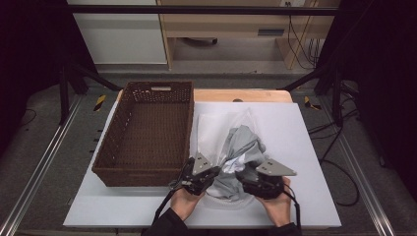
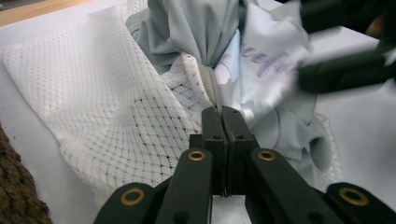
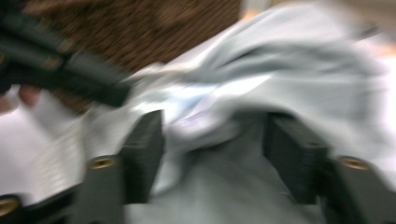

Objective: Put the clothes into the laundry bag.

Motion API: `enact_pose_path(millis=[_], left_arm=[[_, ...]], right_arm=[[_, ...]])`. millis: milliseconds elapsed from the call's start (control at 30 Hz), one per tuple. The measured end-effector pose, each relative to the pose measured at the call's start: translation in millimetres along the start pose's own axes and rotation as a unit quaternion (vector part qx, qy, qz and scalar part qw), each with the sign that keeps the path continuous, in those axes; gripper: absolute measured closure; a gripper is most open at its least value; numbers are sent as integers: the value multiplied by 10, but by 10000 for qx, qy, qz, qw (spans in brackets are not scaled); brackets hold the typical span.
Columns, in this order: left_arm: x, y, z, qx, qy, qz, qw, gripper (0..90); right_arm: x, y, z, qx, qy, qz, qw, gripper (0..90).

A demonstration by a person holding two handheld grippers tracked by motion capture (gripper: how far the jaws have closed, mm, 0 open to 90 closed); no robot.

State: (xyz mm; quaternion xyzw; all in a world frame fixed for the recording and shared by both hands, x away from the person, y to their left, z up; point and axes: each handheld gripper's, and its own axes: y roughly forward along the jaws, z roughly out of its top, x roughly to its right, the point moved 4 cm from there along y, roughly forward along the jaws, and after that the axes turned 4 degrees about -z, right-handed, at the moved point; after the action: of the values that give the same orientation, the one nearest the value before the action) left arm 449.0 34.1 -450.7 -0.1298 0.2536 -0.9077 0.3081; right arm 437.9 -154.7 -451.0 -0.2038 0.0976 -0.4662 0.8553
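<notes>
A white mesh bag (image 1: 214,125) lies on the white board to the right of the basket, with a grey garment (image 1: 243,140) bunched at its mouth. In the left gripper view the bag's netting (image 2: 93,93) spreads to the left and the garment (image 2: 196,28) rises behind, a white printed part (image 2: 266,65) beside it. My left gripper (image 2: 222,109) is shut on the bag's hemmed edge; from above it (image 1: 212,172) sits at the bag's near left corner. My right gripper (image 3: 212,140) is open, its jaws standing wide on either side of the blurred grey garment (image 3: 289,79). It (image 1: 241,176) shows at the garment's near side.
A brown woven basket (image 1: 142,172) stands on the left of the white board (image 1: 305,147), close beside my left gripper. Bare board lies to the right of the garment and along the front edge. A black frame and shelving stand beyond the table.
</notes>
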Motion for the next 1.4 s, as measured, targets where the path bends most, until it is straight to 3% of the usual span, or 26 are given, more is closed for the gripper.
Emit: enact_pose_path(millis=[67,133,200,267,333,467,567,700,767,833,933,1033,1067,1167,1267,1400], left_arm=[[-6,1,-1,-3,-2,14,10000,885],[-9,10,-1,-17,-3,8,10000,885],[-11,21,-2,-34,-6,-1,10000,884],[-13,31,-5,-54,-12,-8,10000,885],[-28,36,-9,-76,-17,23,10000,885],[-60,36,-13,-92,-97,39,9999,884],[-66,22,-2,-64,-124,57,9999,885],[-69,-17,48,19,-217,31,9998,887],[-59,-66,110,159,-326,-126,9993,887],[-25,-140,187,310,-322,-223,9988,888],[67,-239,263,460,-153,-275,9984,889],[129,-227,243,369,41,-200,9991,890],[131,-213,228,337,70,-167,9993,889],[80,-169,148,252,42,-99,9996,889],[21,-171,98,195,1,-12,9998,888],[-17,-168,64,153,-14,61,9999,887]], right_arm=[[192,-96,42,168,60,-421,9990,255],[336,-90,41,104,172,-683,9975,187],[481,54,-6,-227,260,-768,9965,178],[521,222,-59,-507,350,-632,9961,205],[491,401,-122,-648,307,-259,9971,368],[405,441,-126,-629,387,8,9973,812],[338,273,-33,-311,411,261,9983,856],[74,21,106,122,147,864,9961,860],[-87,14,110,114,-45,1138,9934,861],[-262,103,84,-87,-243,1295,9912,862],[-417,360,0,-418,-535,1097,9916,864],[-436,654,-90,-611,-639,563,9945,864],[-411,734,-111,-615,-540,265,9963,863],[-380,801,-113,-444,-245,34,9987,855],[-378,736,-92,-438,-238,139,9987,778],[-356,461,-20,-331,-262,411,9983,583]])
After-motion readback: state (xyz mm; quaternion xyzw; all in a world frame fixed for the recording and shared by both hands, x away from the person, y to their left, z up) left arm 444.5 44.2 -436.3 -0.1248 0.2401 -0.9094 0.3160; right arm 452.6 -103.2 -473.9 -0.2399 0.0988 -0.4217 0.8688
